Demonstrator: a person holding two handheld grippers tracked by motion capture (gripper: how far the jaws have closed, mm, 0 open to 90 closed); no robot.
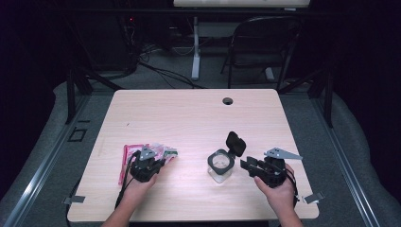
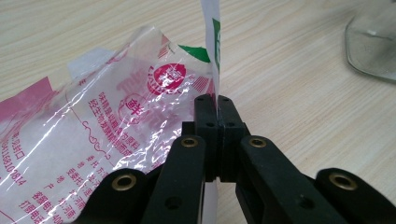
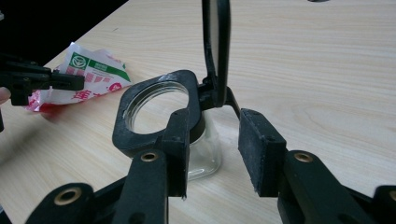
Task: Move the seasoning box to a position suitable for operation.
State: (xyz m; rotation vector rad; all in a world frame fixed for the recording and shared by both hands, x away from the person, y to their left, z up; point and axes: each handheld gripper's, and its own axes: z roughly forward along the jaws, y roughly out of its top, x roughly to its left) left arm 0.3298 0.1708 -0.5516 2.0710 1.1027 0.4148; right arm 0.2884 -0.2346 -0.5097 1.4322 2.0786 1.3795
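A pale, wood-grain rectangular table (image 1: 189, 118) is standing on a grey carpeted floor (image 1: 42, 137), its light top carrying a small round dark cable hole (image 1: 228, 100) near the far edge. Beyond that edge, a black folding metal chair (image 1: 265, 47) is sitting to the right, near a white upright desk leg (image 1: 195, 47) that is rising toward a second pale tabletop (image 1: 241, 3) at the top of the high view. Black cables (image 1: 156, 68) are trailing across the floor behind the table. Two small grey metal clips (image 1: 74, 199) are sticking out at the table's near corners.
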